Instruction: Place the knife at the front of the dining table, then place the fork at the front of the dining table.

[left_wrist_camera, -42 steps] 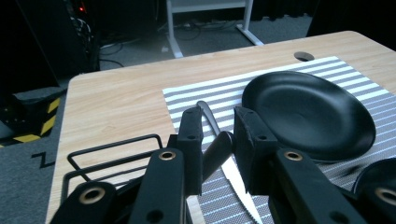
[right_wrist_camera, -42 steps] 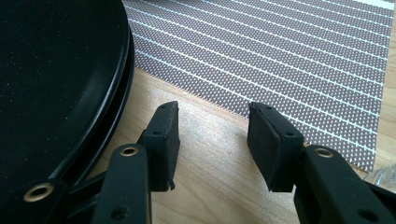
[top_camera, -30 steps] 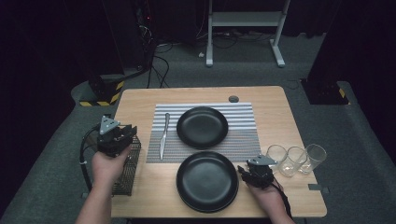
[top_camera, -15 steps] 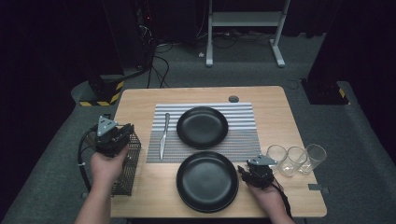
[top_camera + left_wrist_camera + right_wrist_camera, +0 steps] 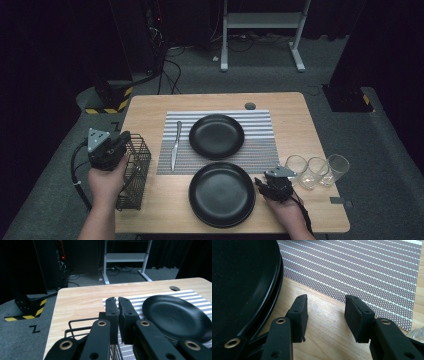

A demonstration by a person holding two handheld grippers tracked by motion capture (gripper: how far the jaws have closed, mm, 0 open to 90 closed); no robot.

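Observation:
My left gripper [image 5: 125,141] hovers over the top of a black wire basket [image 5: 135,175] at the table's left edge. Its jaws have just been closing and now stand together, and I see nothing between the pads [image 5: 118,301]. My right gripper [image 5: 260,183] rests low on the wood beside the right rim of the near black plate [image 5: 221,194]. Its jaws are open with bare table between them [image 5: 325,305]. In the right gripper view that plate [image 5: 239,277] shows a second rim under it. A knife [image 5: 175,145] and another black plate [image 5: 216,136] lie on a striped placemat [image 5: 260,150].
Three clear glasses [image 5: 317,171] stand in a row at the right of the table, just beyond my right hand. A round cable hole [image 5: 250,106] sits near the far edge. The basket [image 5: 80,326] overhangs the table's left side.
The left gripper's jaws have drawn together above the basket, with the hand barely shifting. The right hand and gripper have stayed where they were.

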